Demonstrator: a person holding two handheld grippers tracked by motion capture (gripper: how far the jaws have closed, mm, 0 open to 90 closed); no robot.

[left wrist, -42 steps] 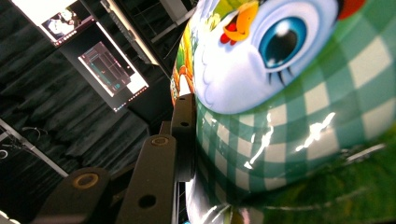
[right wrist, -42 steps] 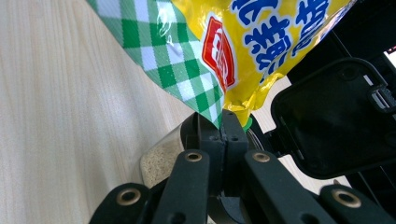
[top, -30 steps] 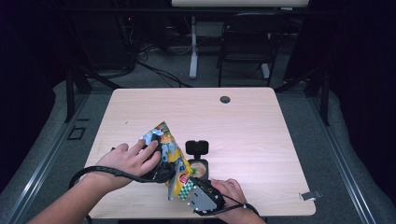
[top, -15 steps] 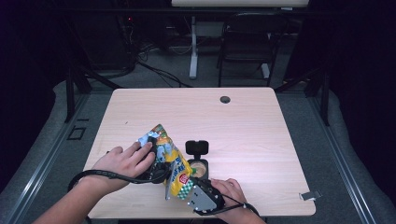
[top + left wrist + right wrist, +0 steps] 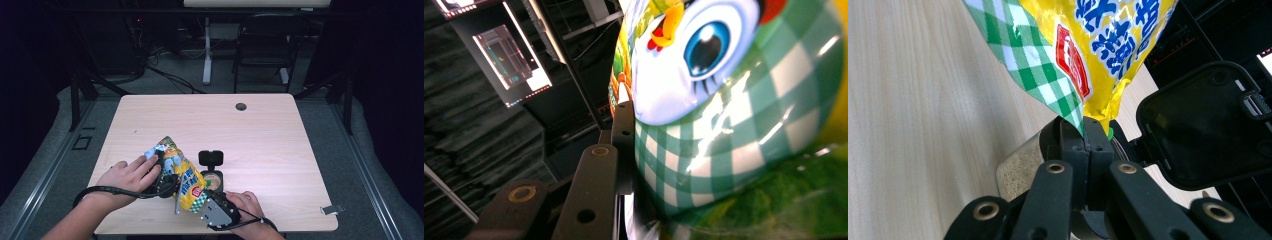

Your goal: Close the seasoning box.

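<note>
A yellow snack bag (image 5: 182,177) with a green check pattern is held up over the table's front, tilted. My left gripper (image 5: 165,183) grips its upper part. Its jaws have just been closing with the bag (image 5: 734,125) between them, and one finger (image 5: 624,145) presses on the foil. My right gripper (image 5: 1087,132) is shut on the bag's lower corner (image 5: 1073,45). Just beyond that corner stands a small clear jar (image 5: 212,181) of beige grains (image 5: 1018,170), its black flip lid (image 5: 210,158) open.
The light wooden table (image 5: 275,135) has a cable hole (image 5: 241,106) near its far edge and a small metal piece (image 5: 332,209) at the front right corner. A chair (image 5: 265,40) and desk legs stand behind the table.
The left hand has shifted slightly and the bag's top has dipped a little. The right gripper has stayed where it was.
</note>
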